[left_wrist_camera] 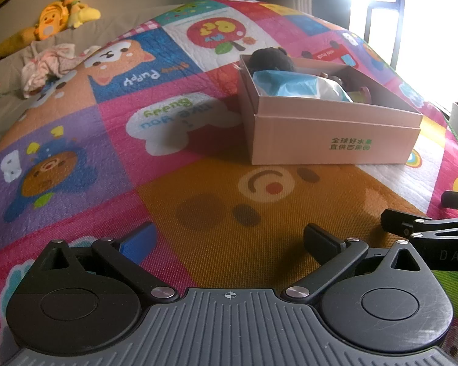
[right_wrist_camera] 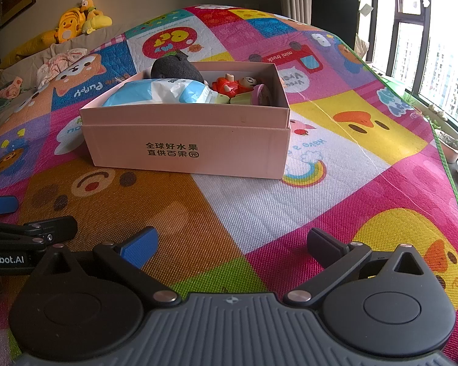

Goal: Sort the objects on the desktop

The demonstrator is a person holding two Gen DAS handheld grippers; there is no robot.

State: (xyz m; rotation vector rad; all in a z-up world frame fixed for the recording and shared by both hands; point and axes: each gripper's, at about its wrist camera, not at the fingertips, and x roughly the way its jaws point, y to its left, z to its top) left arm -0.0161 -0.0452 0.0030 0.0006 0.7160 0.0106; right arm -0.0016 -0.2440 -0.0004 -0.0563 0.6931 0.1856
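We log: left gripper (left_wrist_camera: 229,238) and right gripper (right_wrist_camera: 232,244), both spread wide, holding nothing. Ahead of both on the play mat (right_wrist_camera: 336,213) stands the pink box (right_wrist_camera: 186,149), containing a blue-white packet (right_wrist_camera: 168,93), dark plush (right_wrist_camera: 174,67), and red figurine (right_wrist_camera: 233,85).

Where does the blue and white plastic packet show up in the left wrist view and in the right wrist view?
Left wrist view: blue and white packet lies inside the pink box, upper right of centre, before the black plush.
Right wrist view: packet in the box's left half, upper centre.
Shared landmark: the printed characters on the box's front wall.
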